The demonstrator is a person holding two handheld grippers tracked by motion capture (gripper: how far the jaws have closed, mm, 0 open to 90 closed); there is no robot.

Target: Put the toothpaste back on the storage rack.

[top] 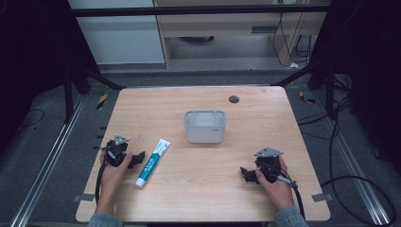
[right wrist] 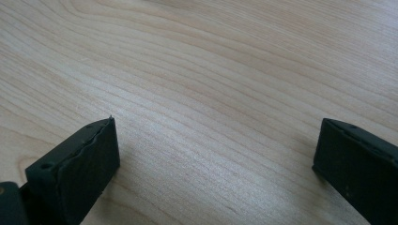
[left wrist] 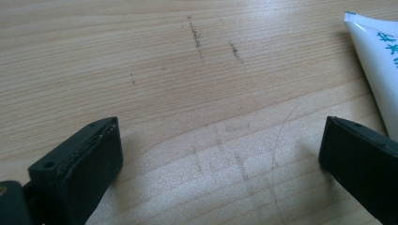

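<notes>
A white and teal tube [top: 152, 162] lies flat on the wooden table [top: 203, 198], left of centre, its cap toward the front edge. My left gripper [top: 138, 158] rests on the table just left of the tube, held by a hand, jaws wide open with bare wood between them. The tube's flat end [left wrist: 375, 61] sits past the right jaw in the left gripper view. A grey open-topped box [top: 204, 126] stands near the table's middle. My right gripper [top: 245, 174] rests at the front right, pointing left, open, with only wood between its jaws [right wrist: 216, 154].
A small dark round disc [top: 233, 99] sits in the tabletop near the far edge. Metal floor rails run along both sides of the table, and cables lie on the floor at the right. Faint pencil marks [left wrist: 195, 37] cross the wood ahead of the left gripper.
</notes>
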